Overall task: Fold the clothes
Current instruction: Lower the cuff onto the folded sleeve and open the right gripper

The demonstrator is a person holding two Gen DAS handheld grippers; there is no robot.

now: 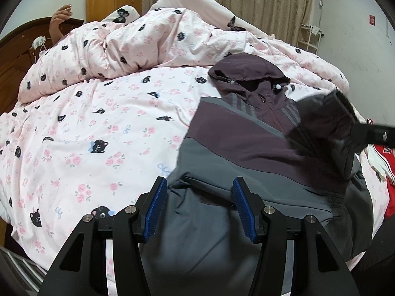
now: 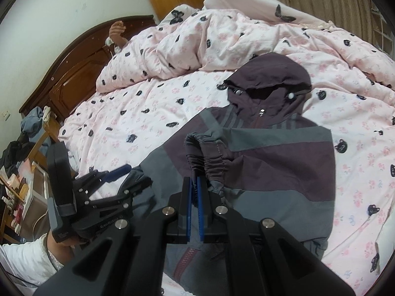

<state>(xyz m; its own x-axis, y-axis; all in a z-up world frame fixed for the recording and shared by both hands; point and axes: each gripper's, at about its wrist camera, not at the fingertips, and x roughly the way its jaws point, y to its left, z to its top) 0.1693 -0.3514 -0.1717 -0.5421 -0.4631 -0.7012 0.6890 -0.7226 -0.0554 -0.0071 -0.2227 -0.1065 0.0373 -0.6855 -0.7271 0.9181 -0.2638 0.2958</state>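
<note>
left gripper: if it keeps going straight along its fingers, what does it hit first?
Most likely the grey lower panel of the purple-and-grey hooded jacket lying on the pink cat-print bed sheet. The left gripper stands open right over that fabric; depth is unclear, contact can't be confirmed.

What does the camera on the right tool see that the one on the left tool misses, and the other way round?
Only the right wrist view shows the right gripper shut on the jacket's elastic cuff, the cluttered bedside shelf, and the whole left gripper from the side.

Only the left wrist view shows a red garment at the bed's edge and the left gripper's blue fingers standing apart over grey jacket cloth.

Both share the purple-grey hooded jacket, the pink cat-print bedding, the wooden headboard and the curtains.
</note>
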